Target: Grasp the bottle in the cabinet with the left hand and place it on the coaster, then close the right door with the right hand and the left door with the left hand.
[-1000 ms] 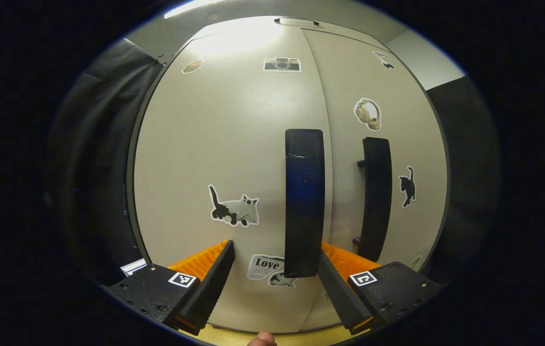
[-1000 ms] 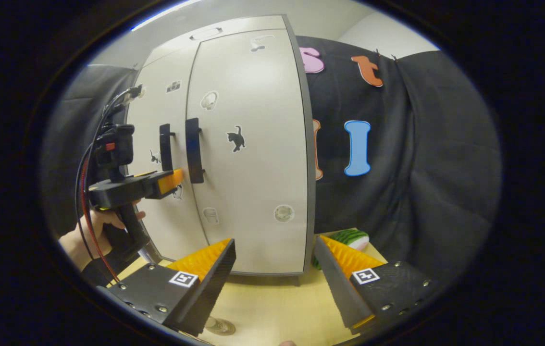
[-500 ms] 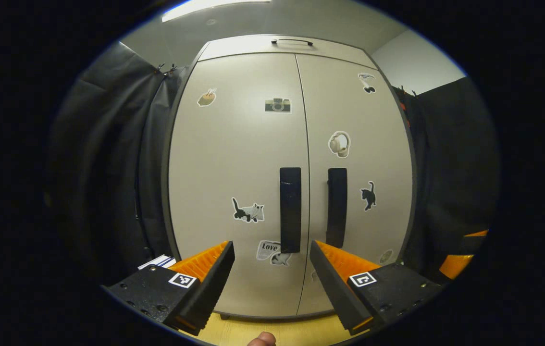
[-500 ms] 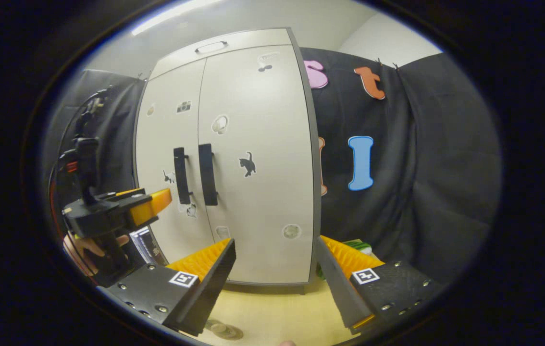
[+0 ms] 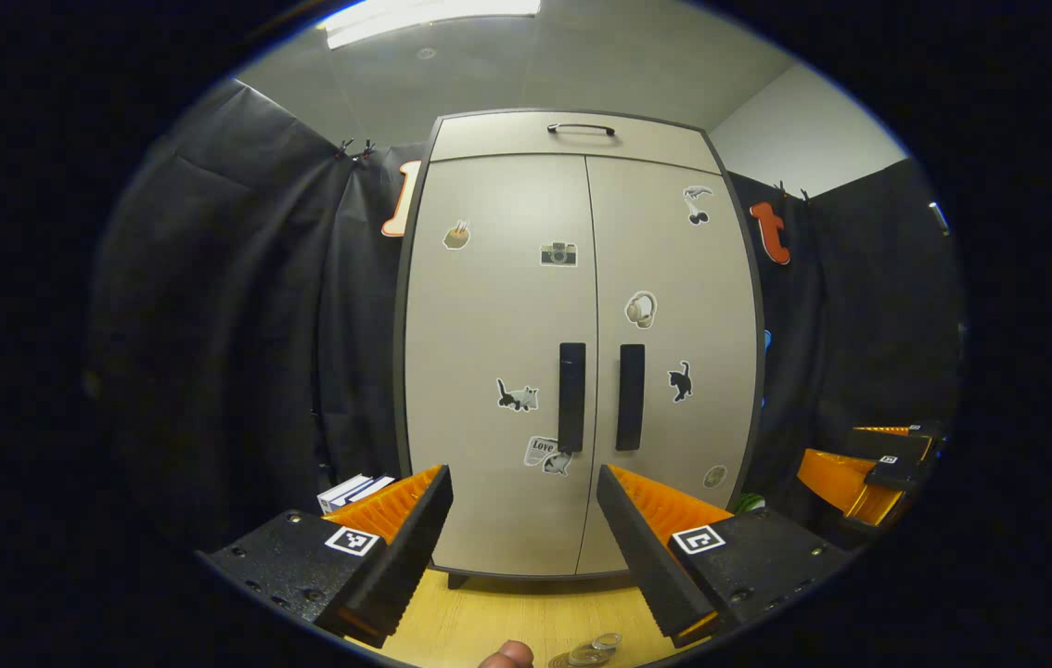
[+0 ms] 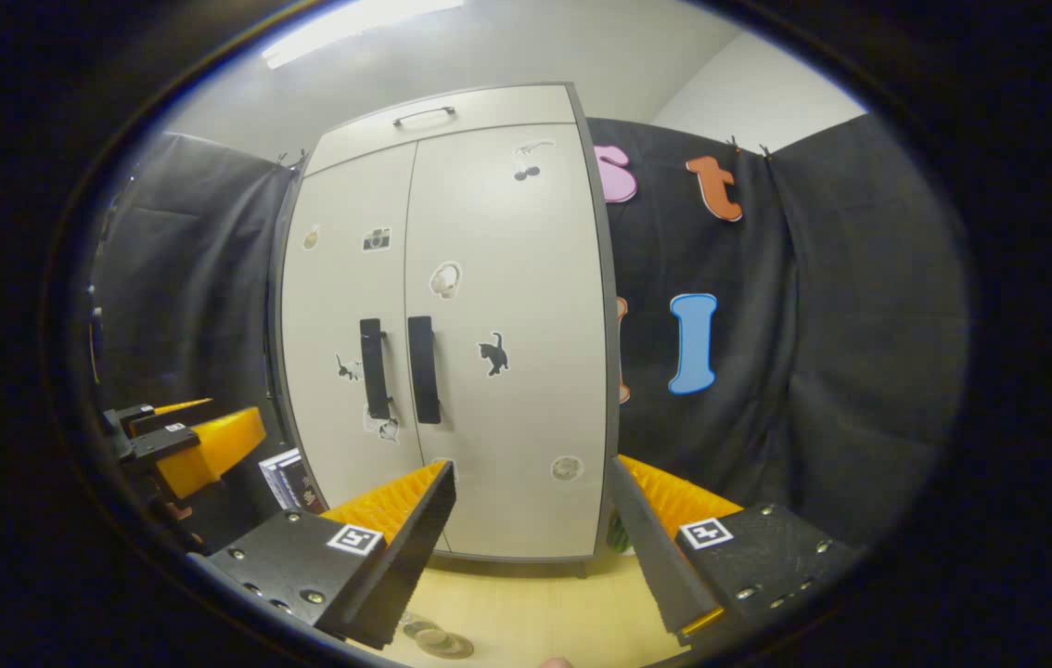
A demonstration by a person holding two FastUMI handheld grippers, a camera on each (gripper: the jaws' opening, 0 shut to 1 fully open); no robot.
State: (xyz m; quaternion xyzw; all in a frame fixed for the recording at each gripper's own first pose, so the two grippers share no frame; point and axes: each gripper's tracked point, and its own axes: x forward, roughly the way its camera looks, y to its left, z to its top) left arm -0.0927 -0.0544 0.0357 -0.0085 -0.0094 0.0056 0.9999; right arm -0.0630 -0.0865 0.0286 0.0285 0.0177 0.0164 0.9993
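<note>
The cabinet (image 5: 582, 353) stands upright on the wooden tabletop (image 5: 507, 622), straight ahead of both grippers, and both of its doors sit flush with only a thin seam between them. The left door handle (image 5: 571, 396) and the right door handle (image 5: 631, 396) are vertical black bars, long axes upright, just beside each other either side of the seam. Stickers dot both door faces. The bottle cannot be confirmed: at the bottom edge of the left gripper view a few glassy, round pieces (image 5: 586, 652) lie on the tabletop close below the fingers, and similar discs (image 6: 438, 638) show in the right gripper view, but they are too cropped to tell bottle from coaster.

The left gripper (image 5: 523, 547) has its fingers spread wide with nothing between them; it is centred on the door seam and stands well apart from the handles. The right gripper (image 6: 531, 547) is likewise wide apart and empty, set off to the cabinet's right, so the handles lie to the left of its axis.

Judged from the closed doors, the closing steps look complete; no further door contact appears called for. A small stack of boxes (image 5: 354, 490) rests beside the cabinet's left foot.
</note>
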